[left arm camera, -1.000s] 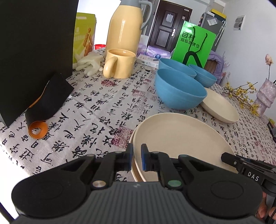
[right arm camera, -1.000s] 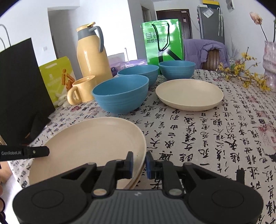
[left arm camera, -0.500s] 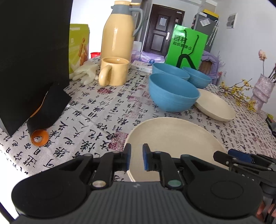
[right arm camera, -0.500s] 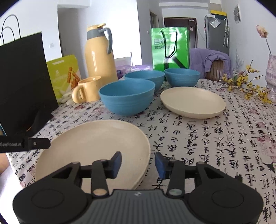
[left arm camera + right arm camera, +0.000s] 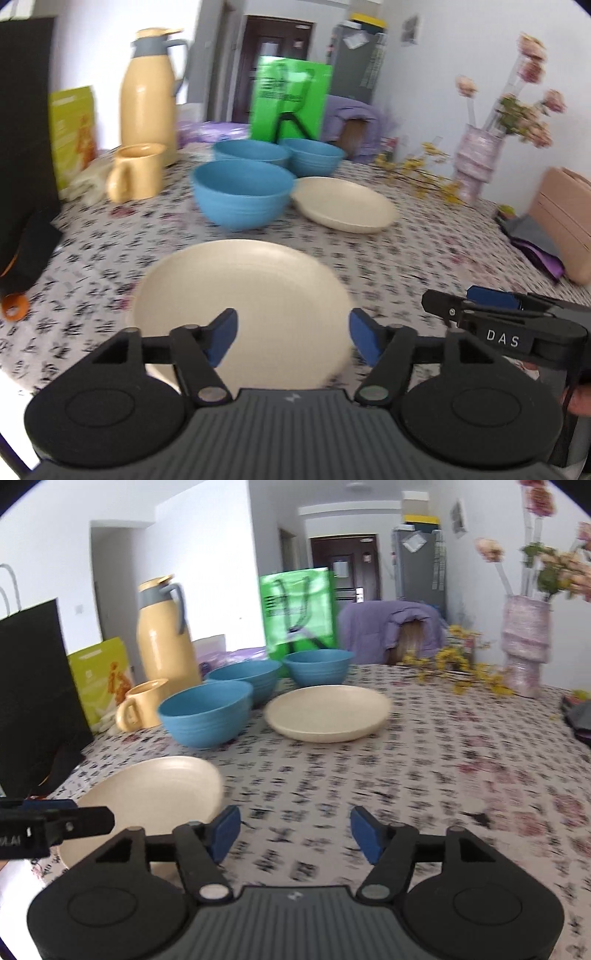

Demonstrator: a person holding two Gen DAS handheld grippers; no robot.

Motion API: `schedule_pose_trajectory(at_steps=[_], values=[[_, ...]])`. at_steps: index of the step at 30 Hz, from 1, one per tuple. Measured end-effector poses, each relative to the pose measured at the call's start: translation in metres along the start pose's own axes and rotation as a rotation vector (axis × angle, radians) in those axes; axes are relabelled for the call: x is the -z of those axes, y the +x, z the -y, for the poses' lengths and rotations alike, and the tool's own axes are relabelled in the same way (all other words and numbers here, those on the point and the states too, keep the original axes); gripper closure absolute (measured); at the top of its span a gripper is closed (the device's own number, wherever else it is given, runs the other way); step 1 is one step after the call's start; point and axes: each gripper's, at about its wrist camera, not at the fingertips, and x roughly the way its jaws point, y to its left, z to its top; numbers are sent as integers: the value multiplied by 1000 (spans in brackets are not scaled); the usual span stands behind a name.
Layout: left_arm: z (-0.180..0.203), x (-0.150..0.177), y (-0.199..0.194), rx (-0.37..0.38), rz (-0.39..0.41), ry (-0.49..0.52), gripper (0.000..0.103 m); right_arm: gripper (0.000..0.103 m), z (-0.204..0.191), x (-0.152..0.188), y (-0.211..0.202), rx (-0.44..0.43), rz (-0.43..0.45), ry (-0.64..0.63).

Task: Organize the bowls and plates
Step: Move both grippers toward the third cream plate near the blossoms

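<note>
A cream plate (image 5: 240,291) lies flat on the patterned tablecloth at the near edge; it also shows in the right wrist view (image 5: 151,797). My left gripper (image 5: 293,341) is open and empty, raised just above the plate's near rim. My right gripper (image 5: 293,829) is open and empty over the cloth to the right of that plate. A second cream plate (image 5: 343,203) (image 5: 327,712) lies farther back. Three blue bowls stand behind: the nearest (image 5: 242,194) (image 5: 205,714), then two at the back (image 5: 251,152) (image 5: 312,155).
A yellow mug (image 5: 136,171) and tall yellow thermos (image 5: 149,96) stand at the back left. A black paper bag (image 5: 22,147) stands at the left edge, a green bag (image 5: 290,98) behind the bowls. A vase with flowers (image 5: 476,158) stands at the back right.
Both grippers opened from shut on the near plate's rim and let it go. The plate now lies flat on the cloth. Both grippers have drawn back and up, the right one to the right.
</note>
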Motion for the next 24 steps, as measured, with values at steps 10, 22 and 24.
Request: schedule_pose_trajectory(at_steps=[10, 22, 24], values=[[63, 16, 5, 75, -29, 62, 28, 21, 67, 26, -48, 91, 28, 77], [81, 15, 10, 55, -42, 95, 28, 20, 91, 36, -53, 95, 38, 132], [81, 15, 12, 55, -46, 95, 28, 20, 93, 36, -51, 94, 36, 134]])
